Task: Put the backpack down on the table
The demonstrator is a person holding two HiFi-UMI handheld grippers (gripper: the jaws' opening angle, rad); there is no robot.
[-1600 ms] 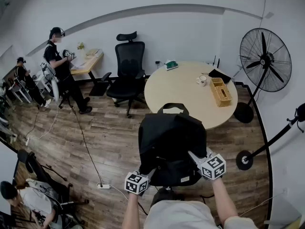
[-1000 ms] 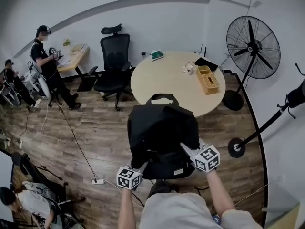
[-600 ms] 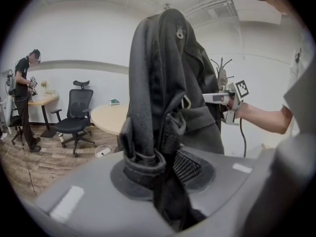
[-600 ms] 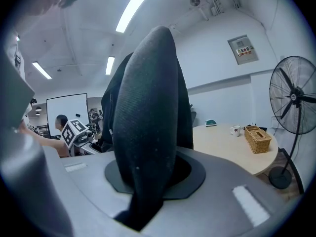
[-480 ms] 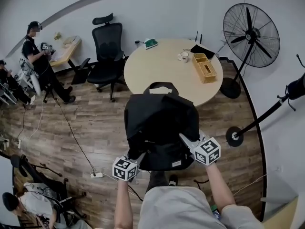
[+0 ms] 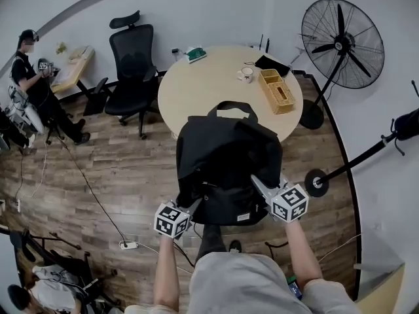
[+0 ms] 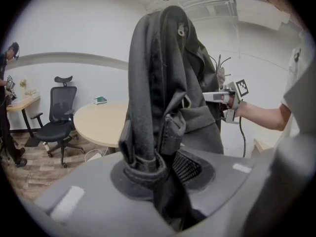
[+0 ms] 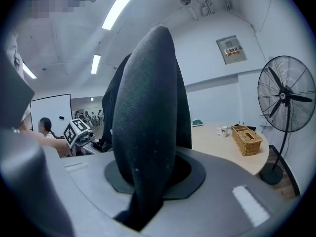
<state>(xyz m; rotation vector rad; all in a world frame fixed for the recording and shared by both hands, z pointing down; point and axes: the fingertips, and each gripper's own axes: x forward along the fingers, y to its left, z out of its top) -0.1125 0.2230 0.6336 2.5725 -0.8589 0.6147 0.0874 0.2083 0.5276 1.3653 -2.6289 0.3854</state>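
- Directly ahead of both hand-held grippers we see the round worktop (image 6: 209,93), pale and broad, with its near rim just beyond the load we carry.
- Ahead and to the right of the right hand-held gripper, a tall pedestal fan (image 6: 340,41) stands on the wooden floor (image 6: 111,169), close to the worktop's far right edge.
- Ahead and to the left of the left hand-held gripper, a black office chair (image 6: 131,64) stands at the worktop's left side.
- Between the two hand-held grippers hangs the black backpack (image 6: 226,152), held upright in the air, clear of the floor.
- In the head view its top handle overlaps the worktop's near rim. We cannot tell whether the bag is over the worktop or just short of it.
- Our left hand-held gripper (image 6: 188,205) sits at the backpack's lower left. Its jaws are clamped on a folded strap and fabric edge of the bag, which rises from between them.
- Our right hand-held gripper (image 6: 260,185) sits at the backpack's lower right. Its jaws pinch a padded shoulder strap that arches up from between them.
- Ahead and slightly right of the right hand-held gripper, well apart from it, a wicker box (image 6: 277,90) lies on the worktop's right part.
- Just beyond that box, a small white cup (image 6: 246,74) stands on the worktop.
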